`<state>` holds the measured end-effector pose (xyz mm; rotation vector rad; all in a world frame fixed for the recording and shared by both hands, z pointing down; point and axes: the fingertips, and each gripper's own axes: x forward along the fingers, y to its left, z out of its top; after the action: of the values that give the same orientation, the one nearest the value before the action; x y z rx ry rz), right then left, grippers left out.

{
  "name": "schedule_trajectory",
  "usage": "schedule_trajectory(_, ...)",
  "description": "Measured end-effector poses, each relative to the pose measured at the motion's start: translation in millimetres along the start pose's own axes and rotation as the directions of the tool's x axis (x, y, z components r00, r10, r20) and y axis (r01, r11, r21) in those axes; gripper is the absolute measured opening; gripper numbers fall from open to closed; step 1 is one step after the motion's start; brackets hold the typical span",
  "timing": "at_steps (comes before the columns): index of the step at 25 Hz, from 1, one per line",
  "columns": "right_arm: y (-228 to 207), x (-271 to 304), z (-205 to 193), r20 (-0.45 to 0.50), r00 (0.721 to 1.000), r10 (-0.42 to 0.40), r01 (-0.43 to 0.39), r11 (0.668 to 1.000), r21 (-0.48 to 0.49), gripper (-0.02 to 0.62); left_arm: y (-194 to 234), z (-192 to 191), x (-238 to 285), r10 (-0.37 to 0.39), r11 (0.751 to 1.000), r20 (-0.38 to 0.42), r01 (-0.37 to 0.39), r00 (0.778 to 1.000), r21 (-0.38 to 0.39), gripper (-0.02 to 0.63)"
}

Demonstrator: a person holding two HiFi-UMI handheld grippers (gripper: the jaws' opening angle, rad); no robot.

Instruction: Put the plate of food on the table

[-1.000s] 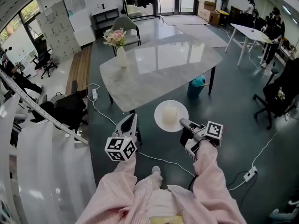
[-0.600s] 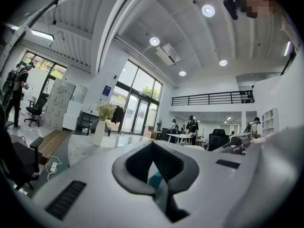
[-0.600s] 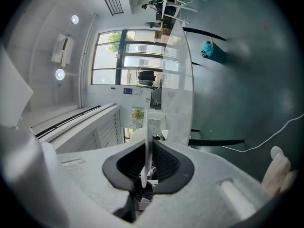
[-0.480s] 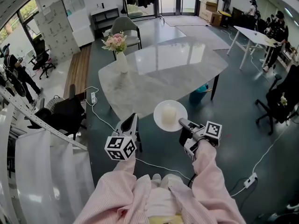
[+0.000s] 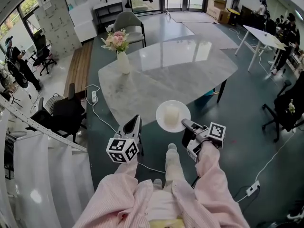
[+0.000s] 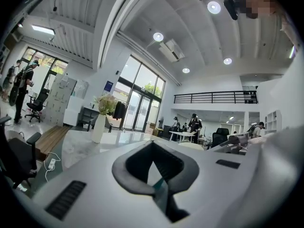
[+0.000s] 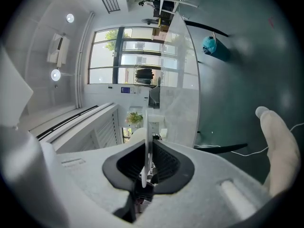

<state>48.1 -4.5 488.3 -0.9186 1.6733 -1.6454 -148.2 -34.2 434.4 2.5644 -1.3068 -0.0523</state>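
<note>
A round white plate (image 5: 173,116) carries a pale piece of food (image 5: 172,114) and hangs in the air at the near edge of the marble table (image 5: 161,70). My right gripper (image 5: 186,125) is shut on the plate's near right rim. In the right gripper view the plate (image 7: 147,141) shows edge-on as a thin white line pinched between the pads. My left gripper (image 5: 135,122) is level with it to the left, shut and empty. The left gripper view looks over the table (image 6: 80,144) from low down.
A white vase of pink flowers (image 5: 122,61) stands on the table's far left. A grey chair (image 5: 129,25) sits behind the table and a black office chair (image 5: 66,110) at its left. Cables and a power strip (image 5: 93,96) lie on the floor. My foot (image 5: 172,149) is forward.
The table has come closer as the person walked forward. The plate now overlaps its near edge in the head view. A leg has stepped forward between the grippers.
</note>
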Motion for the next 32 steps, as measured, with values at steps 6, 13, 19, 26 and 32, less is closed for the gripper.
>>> schedule_trajectory(6,-12.2,47.5,45.9,-0.037,0.999,0.005,-0.005,1.000,-0.001,0.028,28.9,-1.3,55.9,0.034,0.999,-0.004,-0.035,0.999,-0.012,-0.005)
schedule_trajectory(13,-33.4,102.8,110.0,-0.083,0.996,-0.018,0.017,1.000,-0.019,0.028,54.5,-11.4,136.5,0.057,0.998,-0.015,-0.057,0.998,-0.040,-0.005)
schedule_trajectory(19,-36.9,146.0,156.4,-0.135,0.991,-0.026,0.024,1.000,-0.013,0.028,68.5,-5.9,192.8,0.087,0.994,-0.030,-0.089,0.996,-0.063,-0.005)
schedule_trajectory(26,-46.1,184.4,206.5,-0.191,0.981,-0.037,0.030,0.999,-0.037,0.029,86.7,-11.9,244.8,0.146,0.984,-0.069,-0.152,0.987,-0.089,-0.005)
schedule_trajectory(32,-61.8,211.6,240.2,-0.214,0.976,-0.038,0.023,0.997,-0.071,0.029,99.5,-27.1,275.2,0.195,0.971,-0.116,-0.208,0.974,-0.115,-0.005)
